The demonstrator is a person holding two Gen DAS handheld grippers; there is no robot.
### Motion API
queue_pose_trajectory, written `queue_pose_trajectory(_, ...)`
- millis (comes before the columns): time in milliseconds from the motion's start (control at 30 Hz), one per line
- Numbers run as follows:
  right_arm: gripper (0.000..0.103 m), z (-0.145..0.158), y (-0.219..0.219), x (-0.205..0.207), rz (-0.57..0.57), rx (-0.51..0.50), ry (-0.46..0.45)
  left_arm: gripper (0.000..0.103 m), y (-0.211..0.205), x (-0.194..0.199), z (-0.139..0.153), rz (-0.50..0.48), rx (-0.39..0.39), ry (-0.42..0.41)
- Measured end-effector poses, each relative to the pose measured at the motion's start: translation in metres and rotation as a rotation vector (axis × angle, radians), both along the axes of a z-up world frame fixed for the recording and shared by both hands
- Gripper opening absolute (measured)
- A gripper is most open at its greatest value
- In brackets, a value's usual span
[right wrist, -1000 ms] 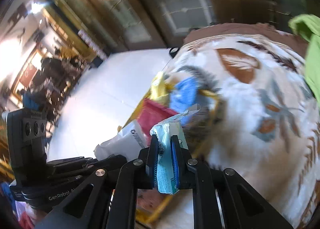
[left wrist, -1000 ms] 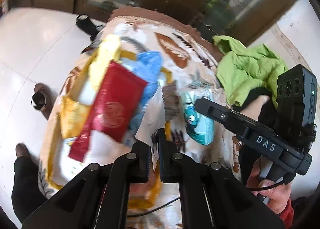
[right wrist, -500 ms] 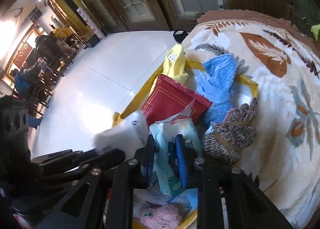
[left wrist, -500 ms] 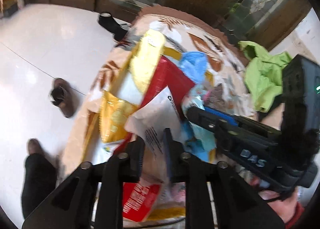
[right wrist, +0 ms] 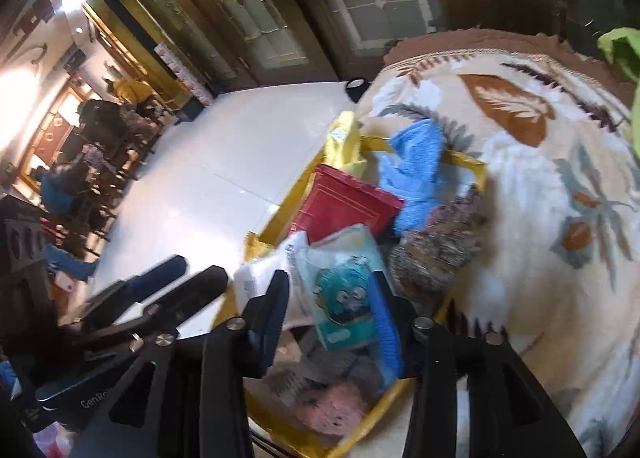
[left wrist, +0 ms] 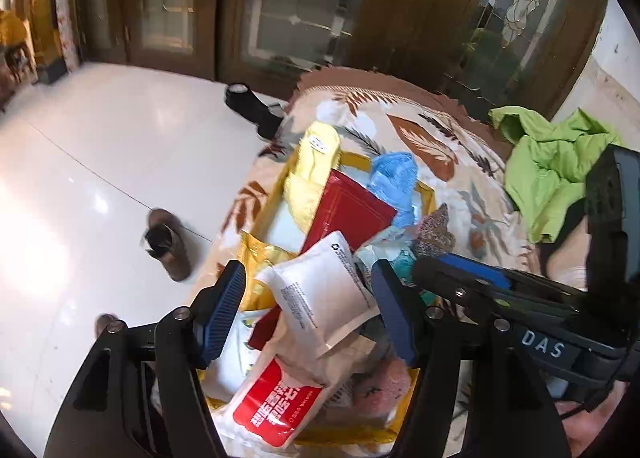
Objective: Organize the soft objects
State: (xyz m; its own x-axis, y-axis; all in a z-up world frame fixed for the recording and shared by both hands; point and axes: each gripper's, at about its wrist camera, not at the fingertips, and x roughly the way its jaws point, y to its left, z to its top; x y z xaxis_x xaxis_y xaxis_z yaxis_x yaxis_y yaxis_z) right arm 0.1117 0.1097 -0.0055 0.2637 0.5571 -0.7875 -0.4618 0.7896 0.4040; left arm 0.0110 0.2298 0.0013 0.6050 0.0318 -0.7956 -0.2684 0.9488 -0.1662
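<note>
A yellow tray (left wrist: 264, 213) on a leaf-patterned blanket holds a yellow cloth (left wrist: 316, 161), a red packet (left wrist: 348, 209), a blue cloth (left wrist: 394, 177), a knit glove (left wrist: 436, 230) and a pink soft item (left wrist: 384, 382). My left gripper (left wrist: 308, 314) is open, and a white pouch (left wrist: 320, 294) lies loose on the pile between its fingers. My right gripper (right wrist: 326, 318) is open too. A teal cartoon packet (right wrist: 344, 290) rests in the tray (right wrist: 468, 161) between its blue pads. Each gripper shows in the other's view, close side by side.
A green jacket (left wrist: 552, 169) lies at the blanket's far right. The blanket (right wrist: 540, 217) spreads to the right of the tray. On the white floor to the left stand a brown shoe (left wrist: 168, 246) and a black object (left wrist: 248, 105). Wooden glass doors stand behind.
Both grippers came down over the tray and opened. The left let go of the white pouch and the right let go of the teal packet; both now lie in the tray.
</note>
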Motion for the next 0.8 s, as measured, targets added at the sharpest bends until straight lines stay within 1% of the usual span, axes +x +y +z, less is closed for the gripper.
queue_pose_trajectory(33,0.054,0.003,-0.002,-0.004,-0.009,-0.012,-0.022,0.064,-0.002,-0.002,0.002,0.016,0.029,-0.008)
queue_pose_trajectory(67,0.057,0.005,-0.005,-0.007,-0.015,-0.02,-0.04,0.064,-0.004,-0.005,0.003,0.028,0.051,-0.018)
queue_pose_trajectory(133,0.069,0.01,-0.01,-0.016,-0.038,-0.048,-0.084,0.065,-0.007,-0.01,0.005,0.06,0.089,-0.036)
queue_pose_trajectory(267,0.075,0.016,-0.017,-0.033,-0.072,-0.107,-0.153,0.066,-0.01,-0.022,0.005,0.121,0.136,-0.061)
queue_pose_trajectory(300,0.079,0.016,-0.019,-0.035,-0.082,-0.117,-0.161,0.066,-0.011,-0.025,0.005,0.129,0.147,-0.067)
queue_pose_trajectory(367,0.082,0.016,-0.021,-0.043,-0.113,-0.144,-0.171,0.069,-0.013,-0.032,0.004,0.148,0.169,-0.077)
queue_pose_trajectory(400,0.083,0.016,-0.022,-0.046,-0.124,-0.153,-0.175,0.074,-0.014,-0.035,0.004,0.161,0.174,-0.077)
queue_pose_trajectory(467,0.089,0.015,-0.024,-0.055,-0.154,-0.164,-0.193,0.075,-0.015,-0.044,0.004,0.198,0.185,-0.082)
queue_pose_trajectory(500,0.096,0.015,-0.025,-0.06,-0.165,-0.167,-0.201,0.075,-0.017,-0.048,0.004,0.211,0.19,-0.086)
queue_pose_trajectory(567,0.097,0.013,-0.026,-0.07,-0.187,-0.169,-0.223,0.075,-0.019,-0.055,0.002,0.236,0.202,-0.076)
queue_pose_trajectory(633,0.097,0.01,-0.026,-0.075,-0.199,-0.169,-0.235,0.075,-0.019,-0.059,-0.001,0.253,0.197,-0.055)
queue_pose_trajectory(800,0.097,0.006,-0.025,-0.078,-0.228,-0.174,-0.219,0.075,-0.013,-0.062,-0.009,0.276,0.162,-0.017)
